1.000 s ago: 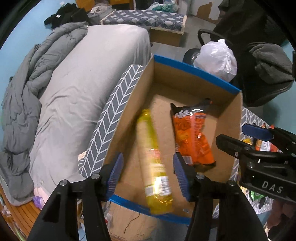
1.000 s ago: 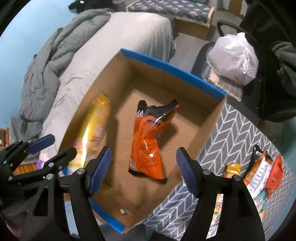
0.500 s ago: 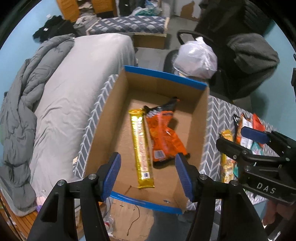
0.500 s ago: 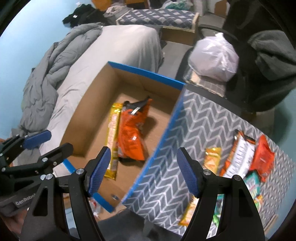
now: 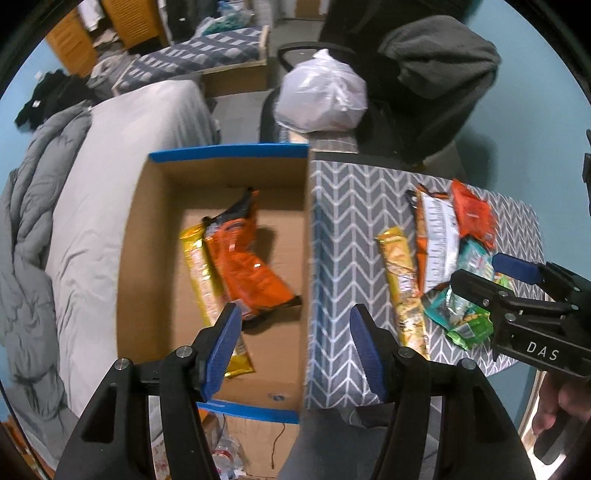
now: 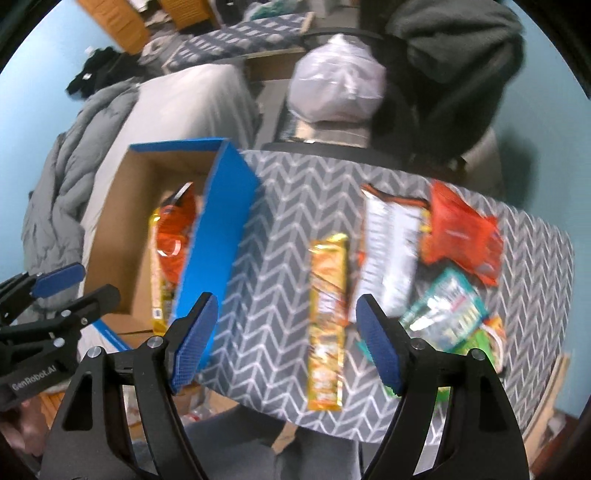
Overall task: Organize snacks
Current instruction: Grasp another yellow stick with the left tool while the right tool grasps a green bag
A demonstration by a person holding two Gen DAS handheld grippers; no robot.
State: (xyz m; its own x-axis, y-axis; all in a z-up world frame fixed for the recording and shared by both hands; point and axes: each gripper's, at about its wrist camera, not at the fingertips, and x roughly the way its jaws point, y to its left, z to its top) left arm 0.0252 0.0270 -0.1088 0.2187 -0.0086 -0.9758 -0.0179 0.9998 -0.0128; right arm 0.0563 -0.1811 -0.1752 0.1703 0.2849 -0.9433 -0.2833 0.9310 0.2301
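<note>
Now the yellow snack bar (image 6: pixel 327 321) lies between the spread right tongs (image 6: pixel 286 341).

In your left view, the box (image 5: pixel 147 236) fills centre-left, holding a long bar (image 5: pixel 207 280) beside a chip bag (image 5: pixel 247 273). Right of it, the surface (image 5: pixel 347 221) carries the snack pile (image 5: pixel 439 251). The bed (image 5: pixel 110 155) lies at frame left.

a bed (image 5: pixel 122 177) with a rumpled grey duvet (image 5: pixel 26 236) lies at left. a white plastic bag (image 5: pixel 321 98) sits on a chair (image 5: pixel 428 88) draped in dark clothing. orange cabinets (image 5: pixel 107 33) stand at the far wall.
</note>
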